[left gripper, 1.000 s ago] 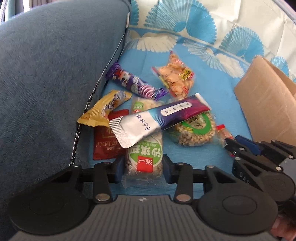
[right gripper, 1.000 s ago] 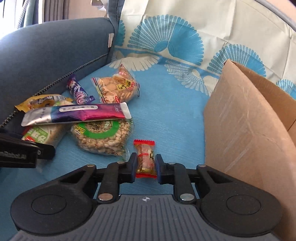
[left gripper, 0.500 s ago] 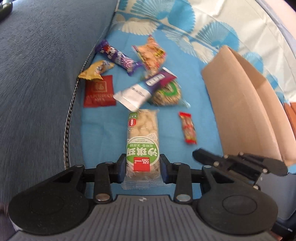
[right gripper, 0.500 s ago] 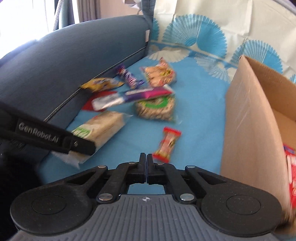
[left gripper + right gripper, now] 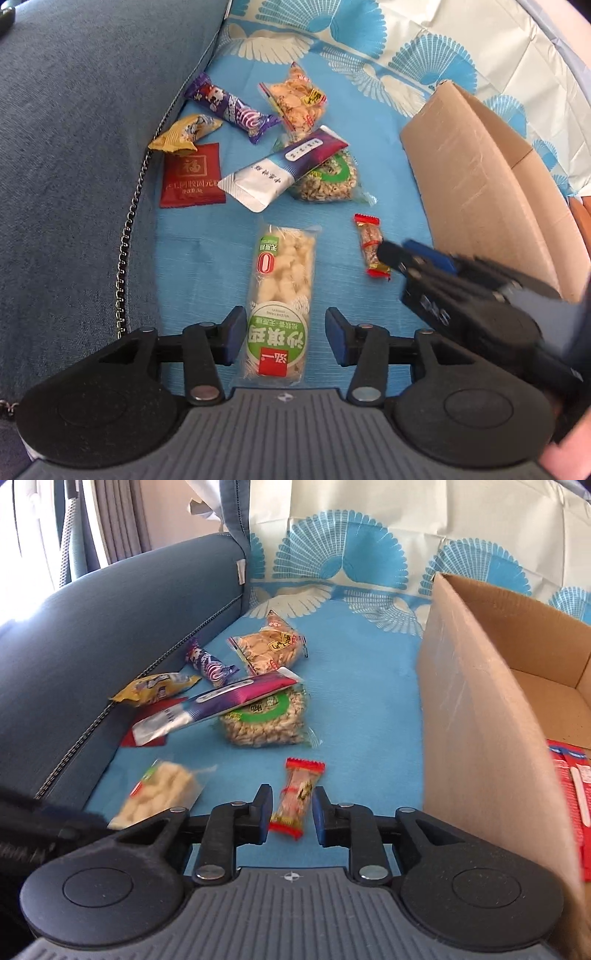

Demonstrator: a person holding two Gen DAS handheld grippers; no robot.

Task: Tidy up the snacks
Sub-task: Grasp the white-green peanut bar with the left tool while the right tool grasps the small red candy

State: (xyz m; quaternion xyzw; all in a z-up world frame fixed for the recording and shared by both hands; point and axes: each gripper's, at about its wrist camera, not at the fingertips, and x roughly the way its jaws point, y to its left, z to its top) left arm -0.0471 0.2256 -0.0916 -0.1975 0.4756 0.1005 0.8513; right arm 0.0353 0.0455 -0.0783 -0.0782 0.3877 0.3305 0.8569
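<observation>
Covering the sofa [image 5: 110,635], a blue cloth [image 5: 362,701] lies under both open tools.

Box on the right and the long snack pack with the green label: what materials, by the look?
Box: plain brown corrugated cardboard, matte; creased face, raw cut rim. Long snack pack: thin clear plastic film, apparently glossy; pale puffed pieces show through, crimped sealed ends, printed green label.

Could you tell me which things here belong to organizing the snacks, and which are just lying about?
Job: rice-puff bar, red-ended candy, peanut pack, purple-white sachet, cardboard box, left gripper, right gripper.

Lying about: blue cushion, patterned cloth.
</observation>
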